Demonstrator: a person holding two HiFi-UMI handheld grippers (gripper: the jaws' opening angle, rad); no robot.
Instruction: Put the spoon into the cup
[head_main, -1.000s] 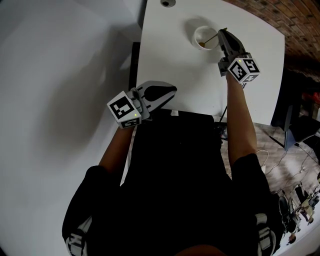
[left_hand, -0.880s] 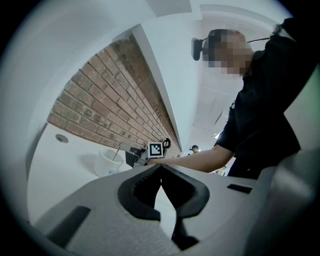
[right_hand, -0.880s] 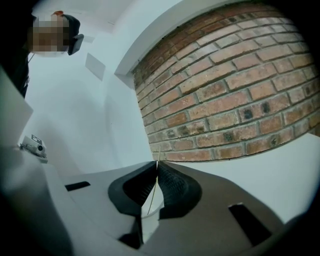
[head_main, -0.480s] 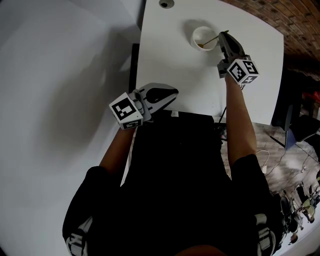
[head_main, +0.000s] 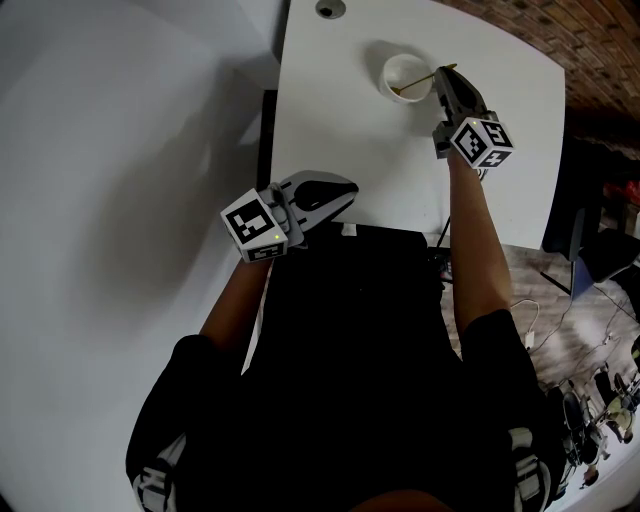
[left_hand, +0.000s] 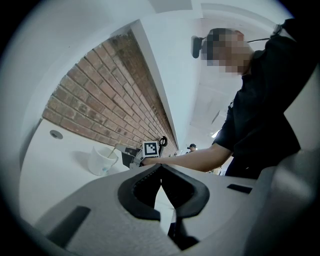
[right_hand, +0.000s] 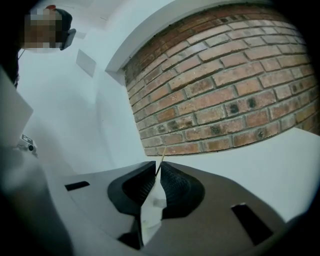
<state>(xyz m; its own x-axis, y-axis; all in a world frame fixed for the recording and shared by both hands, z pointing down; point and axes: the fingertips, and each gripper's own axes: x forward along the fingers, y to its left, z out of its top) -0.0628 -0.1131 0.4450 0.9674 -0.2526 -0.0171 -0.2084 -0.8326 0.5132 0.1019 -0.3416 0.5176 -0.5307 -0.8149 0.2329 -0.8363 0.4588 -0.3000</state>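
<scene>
A white cup (head_main: 392, 66) stands at the far side of the white table (head_main: 340, 110). A thin wooden spoon (head_main: 421, 79) leans in it, bowl down, handle sticking out to the right. My right gripper (head_main: 447, 70) is at the handle's end. Its jaws are opening, and the handle (right_hand: 161, 157) still runs up between the tips (right_hand: 157, 167) with a narrow gap beside it. My left gripper (head_main: 352, 186) hovers near the table's front edge, shut and empty (left_hand: 160, 166). From there the cup (left_hand: 102, 160) shows to the left.
A round grommet hole (head_main: 328, 8) sits in the table beyond the cup. A brick wall (right_hand: 230, 90) runs behind the table's far edge. My dark-clothed body fills the space in front of the table, and white floor lies to the left.
</scene>
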